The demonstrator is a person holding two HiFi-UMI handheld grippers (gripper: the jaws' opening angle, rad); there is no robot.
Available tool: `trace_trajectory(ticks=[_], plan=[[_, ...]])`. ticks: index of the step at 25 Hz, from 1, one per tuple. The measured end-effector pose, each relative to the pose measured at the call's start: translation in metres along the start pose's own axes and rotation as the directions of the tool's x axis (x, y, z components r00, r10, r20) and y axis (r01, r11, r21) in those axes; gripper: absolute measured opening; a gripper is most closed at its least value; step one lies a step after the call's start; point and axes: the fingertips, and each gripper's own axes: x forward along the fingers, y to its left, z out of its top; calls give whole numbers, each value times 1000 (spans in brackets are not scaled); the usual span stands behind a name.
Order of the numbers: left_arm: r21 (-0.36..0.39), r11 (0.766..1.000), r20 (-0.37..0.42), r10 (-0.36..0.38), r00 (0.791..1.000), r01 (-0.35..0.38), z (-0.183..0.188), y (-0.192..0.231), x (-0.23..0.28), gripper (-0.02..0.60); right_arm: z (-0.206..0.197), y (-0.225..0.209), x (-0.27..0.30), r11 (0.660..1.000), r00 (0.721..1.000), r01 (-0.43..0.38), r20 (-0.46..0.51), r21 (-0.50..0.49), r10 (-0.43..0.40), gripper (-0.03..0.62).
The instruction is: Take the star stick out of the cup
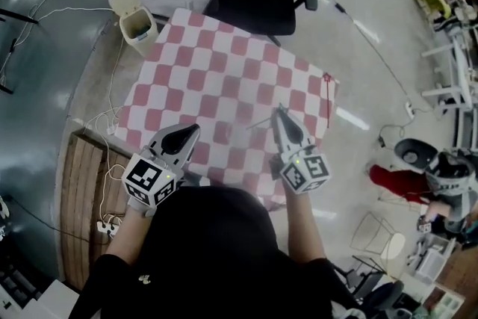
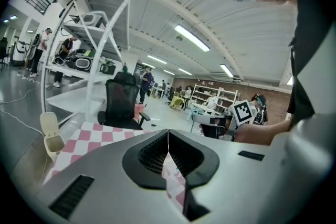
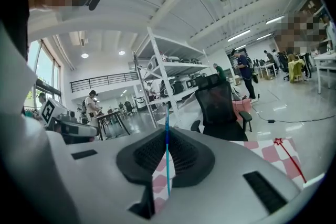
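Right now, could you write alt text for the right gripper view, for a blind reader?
The right gripper is shut on a thin blue stick. Beyond, a red star stick lies on the checkered table, with a black office chair behind.

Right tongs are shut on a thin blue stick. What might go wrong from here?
The thin blue stick is pinched narrowly in the right tongs; it may pivot or slip. The red star stick lies by the edge of the table; a careless sweep might knock it off.
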Motion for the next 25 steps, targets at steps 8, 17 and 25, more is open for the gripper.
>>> trace_trajectory(ticks=[8, 17, 25], plan=[[46, 995, 27, -86, 996, 85, 20, -15, 17, 42, 52, 6, -45, 997, 993, 59, 104, -39, -55, 26], [92, 979, 18, -184, 983, 181, 36, -35, 38, 41, 73, -9, -115, 975, 959, 217, 193, -42, -205, 26], [130, 951, 0, -281, 960, 279, 44, -58, 60, 42, 62, -30, -169, 931, 905, 365, 234, 3, -355, 26]])
